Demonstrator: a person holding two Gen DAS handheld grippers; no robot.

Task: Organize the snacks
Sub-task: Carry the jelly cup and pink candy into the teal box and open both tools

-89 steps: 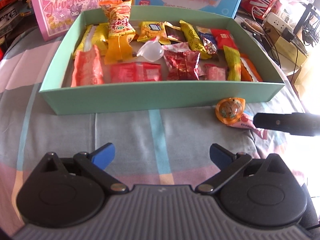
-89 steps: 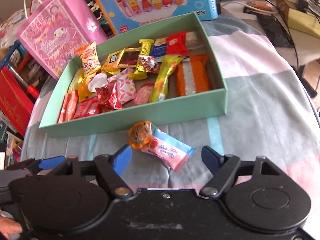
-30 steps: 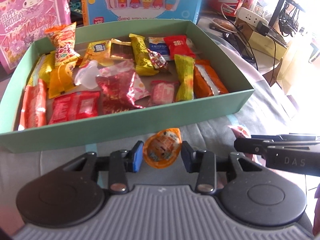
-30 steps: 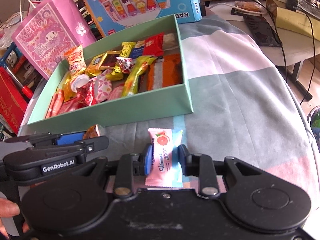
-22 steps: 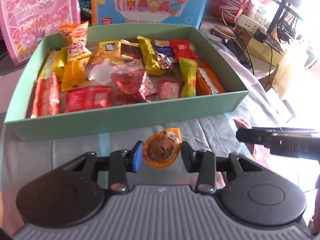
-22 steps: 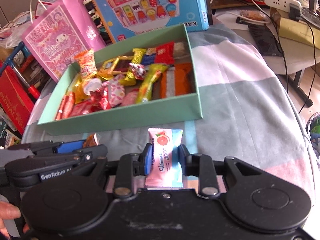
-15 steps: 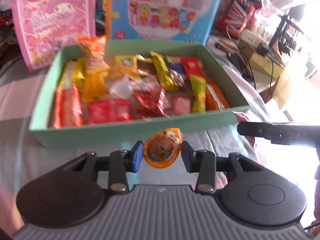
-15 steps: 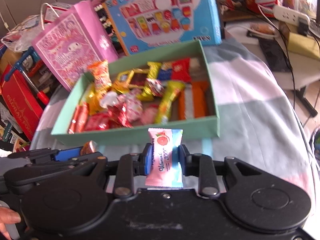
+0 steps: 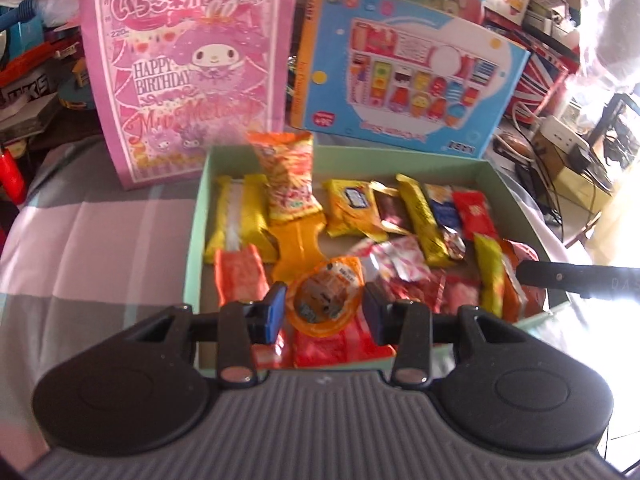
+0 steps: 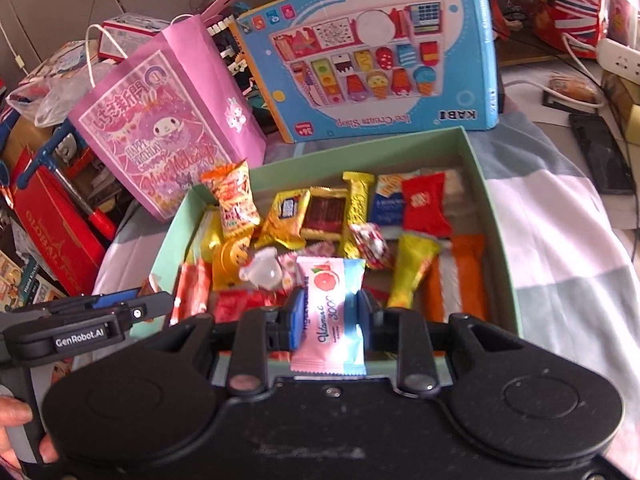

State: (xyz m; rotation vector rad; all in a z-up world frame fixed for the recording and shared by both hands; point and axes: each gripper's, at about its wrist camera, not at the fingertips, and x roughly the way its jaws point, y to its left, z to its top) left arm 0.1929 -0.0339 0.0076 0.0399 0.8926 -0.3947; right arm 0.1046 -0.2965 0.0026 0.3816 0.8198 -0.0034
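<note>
Left wrist view: left gripper point(image 9: 324, 316) clamped on an orange jelly cup point(image 9: 325, 300), blue pads pressing its two sides. Cup held above the near part of the green box point(image 9: 196, 236), over red packets, lid face turned up toward the camera; round body, so no clear long axis. Box already crowded with wrapped snacks in loose rows. Right gripper's finger point(image 9: 576, 278) visible at the right edge over the box's near right corner. Pink bag point(image 9: 188, 68) and blue toy box point(image 9: 404, 80) standing behind the box. Right wrist view: right gripper point(image 10: 328, 316) closed on a pink sachet point(image 10: 330, 312), pads gripping its long edges. Sachet suspended over the near wall of the box, long axis running away from the camera toward the box's far wall, grapefruit end pointing forward, flat face up. Left gripper seen at the left, beside the box's near left corner. Judged progress: most snacks already boxed; no loose snack visible on the cloth point(image 10: 568, 248); both held items apparently remaining to be released inside.
</note>
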